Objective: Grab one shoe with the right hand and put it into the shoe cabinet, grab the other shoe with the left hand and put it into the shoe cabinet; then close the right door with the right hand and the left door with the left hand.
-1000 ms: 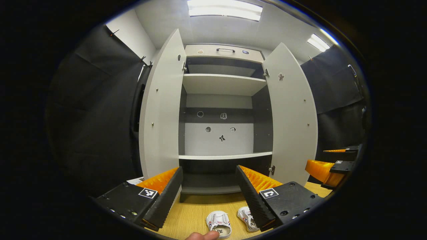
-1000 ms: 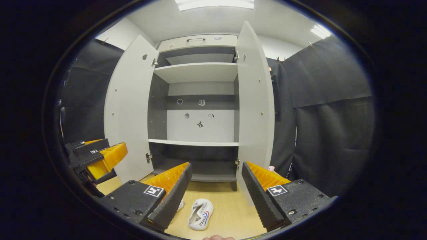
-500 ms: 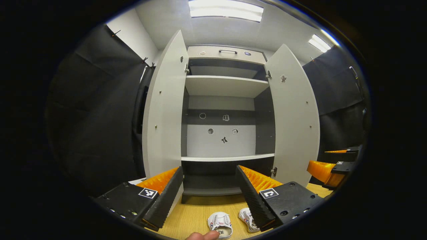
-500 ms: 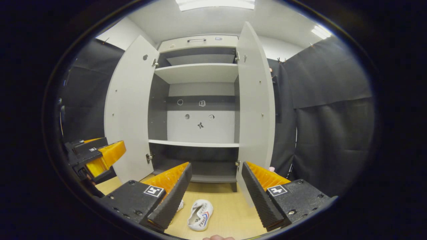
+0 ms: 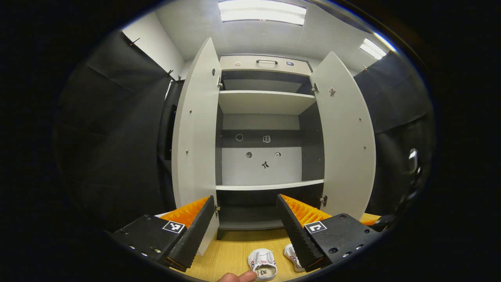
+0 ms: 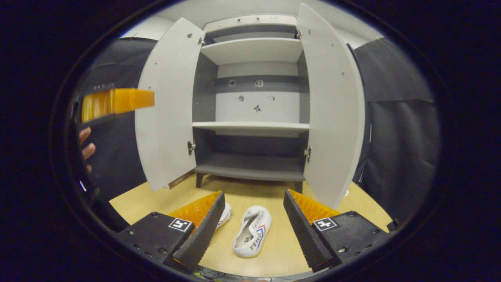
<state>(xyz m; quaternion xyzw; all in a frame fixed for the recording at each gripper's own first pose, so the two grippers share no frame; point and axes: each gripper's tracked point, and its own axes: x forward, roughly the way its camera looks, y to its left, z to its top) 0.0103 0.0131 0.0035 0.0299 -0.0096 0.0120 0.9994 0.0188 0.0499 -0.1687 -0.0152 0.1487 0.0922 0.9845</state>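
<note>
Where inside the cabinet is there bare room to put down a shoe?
The dark bottom shelf, between the two open grey doors, is bare, and so is the light shelf above. The wooden floor is crowded where two white shoes lie.

Black cloth (image 5: 117, 149) hangs as wall on the left of the left gripper view, and more cloth (image 6: 399, 156) fills the right of the right gripper view. Above the left cloth, a strip of white wall (image 5: 156, 43) shows in the upper left. The ceiling (image 5: 258, 37) is pale grey, with one light panel (image 5: 262, 11) at top centre and another (image 5: 372, 47) in the upper right. The floor (image 6: 156, 199) is light wood along the bottom.
</note>
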